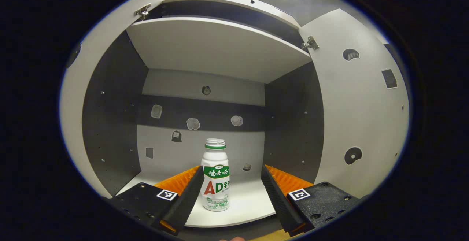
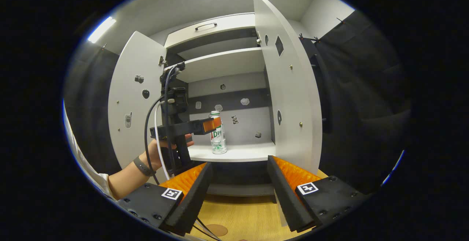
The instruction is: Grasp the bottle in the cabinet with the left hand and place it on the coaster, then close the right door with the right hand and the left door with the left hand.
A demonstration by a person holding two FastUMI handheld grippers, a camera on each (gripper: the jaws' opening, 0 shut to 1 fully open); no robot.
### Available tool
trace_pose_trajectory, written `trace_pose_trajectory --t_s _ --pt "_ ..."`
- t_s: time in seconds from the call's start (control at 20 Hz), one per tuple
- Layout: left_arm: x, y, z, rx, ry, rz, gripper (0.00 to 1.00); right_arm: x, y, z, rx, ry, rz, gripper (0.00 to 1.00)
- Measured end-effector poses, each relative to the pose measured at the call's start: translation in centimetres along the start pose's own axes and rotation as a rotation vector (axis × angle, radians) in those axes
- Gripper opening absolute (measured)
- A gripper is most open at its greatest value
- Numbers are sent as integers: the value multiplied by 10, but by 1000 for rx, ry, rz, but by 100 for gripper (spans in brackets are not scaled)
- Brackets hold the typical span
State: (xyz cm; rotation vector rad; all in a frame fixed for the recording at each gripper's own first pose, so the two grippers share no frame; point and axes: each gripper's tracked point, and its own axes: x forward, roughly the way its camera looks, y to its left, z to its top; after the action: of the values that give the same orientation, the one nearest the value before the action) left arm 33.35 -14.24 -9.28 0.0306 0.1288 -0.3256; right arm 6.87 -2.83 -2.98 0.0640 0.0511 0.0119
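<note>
1. Two views I have. In the left gripper view, my left gripper (image 1: 231, 186) is spread wide, and the bottle (image 1: 215, 175) stands upright between its fingers on the lower shelf (image 1: 249, 208) of the cabinet (image 1: 220, 47), long axis vertical, mouth up. I cannot tell if a finger touches it.
2. In the right gripper view, my right gripper (image 2: 238, 182) is spread and holds nothing, above the wooden table (image 2: 242, 215). Farther off, a hand (image 2: 161, 153) holds the left gripper beside the upright bottle; both doors stand open.
</note>
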Motion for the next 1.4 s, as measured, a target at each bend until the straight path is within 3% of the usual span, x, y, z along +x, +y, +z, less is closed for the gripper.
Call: trace_pose_trajectory --t_s 0.2,0.45,0.55,0.6,0.65,1.15,1.4 --pt "30 16 -14 25 7 45 95 -2 -5 1 -5 -17 -65 98" --pt "51 30 -17 73 7 90 94 -8 -4 -5 20 -5 -91 98" --pt "60 32 -24 85 18 73 94 -9 -4 -6 25 2 -92 98" --pt "59 33 -22 76 11 76 84 -10 -4 -6 24 4 -88 98" --pt "54 31 -21 60 12 64 73 -11 -3 -6 20 5 -83 98" --pt "-51 13 20 43 -59 44 73 -14 2 1 -9 12 36 98" --pt "-114 -6 -8 19 -75 73 73 -19 5 11 -17 10 127 98"
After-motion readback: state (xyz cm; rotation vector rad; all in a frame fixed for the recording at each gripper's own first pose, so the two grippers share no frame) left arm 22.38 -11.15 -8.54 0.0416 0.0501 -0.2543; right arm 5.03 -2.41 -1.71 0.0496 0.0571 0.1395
